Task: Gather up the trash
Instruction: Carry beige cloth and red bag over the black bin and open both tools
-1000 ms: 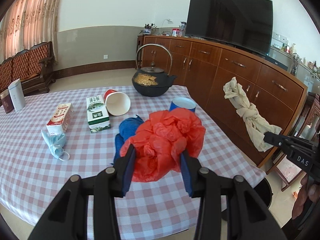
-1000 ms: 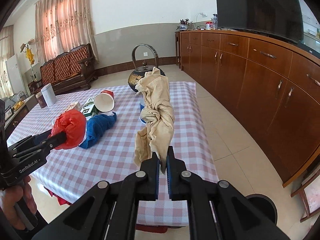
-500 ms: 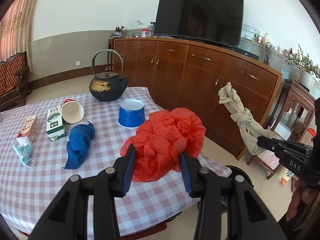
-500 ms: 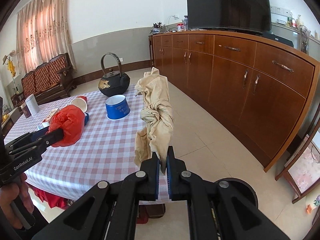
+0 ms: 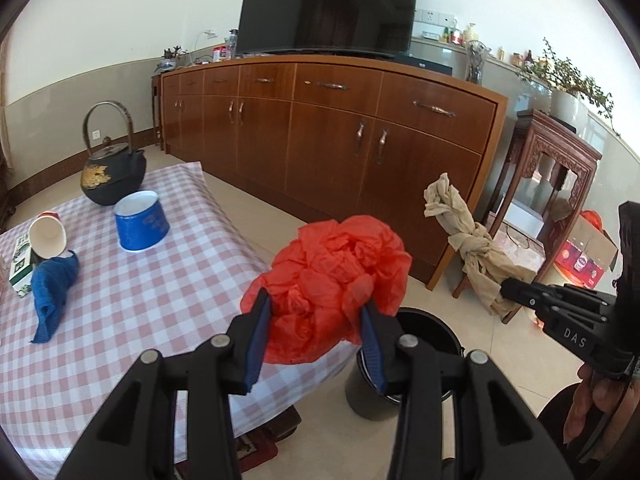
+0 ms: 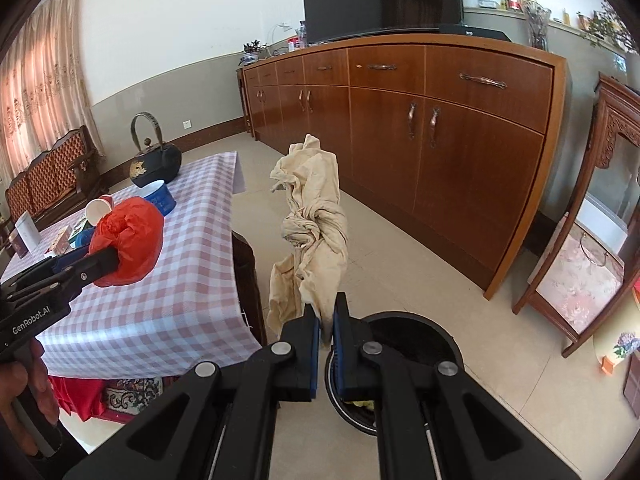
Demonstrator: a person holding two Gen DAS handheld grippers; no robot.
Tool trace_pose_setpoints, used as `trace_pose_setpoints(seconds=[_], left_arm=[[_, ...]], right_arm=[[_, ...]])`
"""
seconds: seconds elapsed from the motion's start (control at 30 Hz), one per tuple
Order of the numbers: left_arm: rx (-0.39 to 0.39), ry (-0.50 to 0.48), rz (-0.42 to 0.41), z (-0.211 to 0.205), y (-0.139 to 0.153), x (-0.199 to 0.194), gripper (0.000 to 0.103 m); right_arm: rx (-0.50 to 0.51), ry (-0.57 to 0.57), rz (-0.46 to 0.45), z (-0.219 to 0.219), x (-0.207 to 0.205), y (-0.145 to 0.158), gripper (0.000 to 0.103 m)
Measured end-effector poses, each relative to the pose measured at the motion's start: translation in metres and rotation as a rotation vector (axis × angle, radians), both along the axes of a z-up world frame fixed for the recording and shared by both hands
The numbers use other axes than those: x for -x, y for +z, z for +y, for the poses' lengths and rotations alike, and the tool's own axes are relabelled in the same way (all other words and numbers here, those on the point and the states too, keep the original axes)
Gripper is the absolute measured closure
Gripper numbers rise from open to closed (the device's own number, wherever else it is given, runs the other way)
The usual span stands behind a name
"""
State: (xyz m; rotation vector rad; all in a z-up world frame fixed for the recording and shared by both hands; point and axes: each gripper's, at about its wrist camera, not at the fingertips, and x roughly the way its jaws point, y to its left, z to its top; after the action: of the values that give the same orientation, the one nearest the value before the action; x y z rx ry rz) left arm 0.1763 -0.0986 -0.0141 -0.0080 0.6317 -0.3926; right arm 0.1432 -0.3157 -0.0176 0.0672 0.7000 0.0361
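My left gripper (image 5: 316, 312) is shut on a crumpled red plastic bag (image 5: 332, 280), held over the table's near right corner; the bag also shows in the right wrist view (image 6: 128, 236). My right gripper (image 6: 326, 312) is shut on a knotted beige rag (image 6: 312, 216) that stands upright, also seen in the left wrist view (image 5: 468, 244). A black round trash bin (image 6: 408, 336) stands on the floor just below and ahead of the right gripper; it shows right of the left gripper too (image 5: 424, 336).
The checked table (image 5: 140, 280) carries a blue cloth (image 5: 52, 288), blue cup (image 5: 140, 224), tipped paper cup (image 5: 46, 236), green-white carton (image 5: 20, 268) and black kettle (image 5: 112, 168). A long wooden sideboard (image 6: 420, 120) and carved side table (image 6: 600, 220) bound the tiled floor.
Both grippers have swung right, away from the table and toward the floor. The trash bin has come into full view under the right gripper. Both grips are unchanged.
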Motion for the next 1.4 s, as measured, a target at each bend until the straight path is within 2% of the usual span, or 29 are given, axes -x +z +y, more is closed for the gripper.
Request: trace_pose_setpoints(seconds=[0.37,0.67,0.9,1.1,1.13,1.17,1.2,1.23,1.27,1.3,1.33,1.4], left_arm=[[-0.069,-0.127,0.067,-0.077,-0.030,0.001,0.060],[-0.111,-0.189,0.170,-0.134,-0.076,-0.017,0.060],[-0.156,-0.214,0.261,-0.165,-0.111,-0.033,0.059],[-0.157,-0.229,0.339,-0.179,-0.140,-0.051,0.059],[-0.153,-0.236,0.345,-0.181,-0.145,-0.053,0.057],[-0.151,-0.243,0.357,-0.184,-0.151,-0.056,0.044],[-0.179,-0.226,0.367,-0.184,-0.158,-0.059,0.020],[-0.221,-0.194,0.368,-0.182,-0.163,-0.060,0.012],[-0.232,-0.181,0.365,-0.178,-0.164,-0.059,0.009],[-0.227,-0.177,0.363,-0.176,-0.164,-0.057,0.008],[-0.229,-0.169,0.360,-0.173,-0.162,-0.054,0.007],[-0.246,-0.150,0.340,-0.170,-0.158,-0.049,0.001]], right_arm=[[-0.038,-0.083,0.060,-0.060,0.012,-0.038,0.096],[-0.087,-0.115,0.188,-0.103,0.009,-0.086,0.096],[-0.026,-0.059,0.295,-0.126,-0.017,-0.115,0.096],[-0.033,-0.006,0.408,-0.138,-0.048,-0.154,0.096],[-0.044,0.008,0.432,-0.138,-0.054,-0.161,0.096],[-0.051,0.017,0.452,-0.138,-0.059,-0.168,0.096],[-0.054,0.019,0.467,-0.137,-0.064,-0.173,0.095],[-0.050,0.022,0.484,-0.138,-0.069,-0.180,0.080],[-0.027,0.001,0.505,-0.141,-0.075,-0.188,0.062],[-0.017,-0.030,0.522,-0.146,-0.077,-0.194,0.023],[-0.032,-0.043,0.524,-0.151,-0.078,-0.196,0.014],[-0.035,-0.082,0.526,-0.159,-0.077,-0.195,0.009]])
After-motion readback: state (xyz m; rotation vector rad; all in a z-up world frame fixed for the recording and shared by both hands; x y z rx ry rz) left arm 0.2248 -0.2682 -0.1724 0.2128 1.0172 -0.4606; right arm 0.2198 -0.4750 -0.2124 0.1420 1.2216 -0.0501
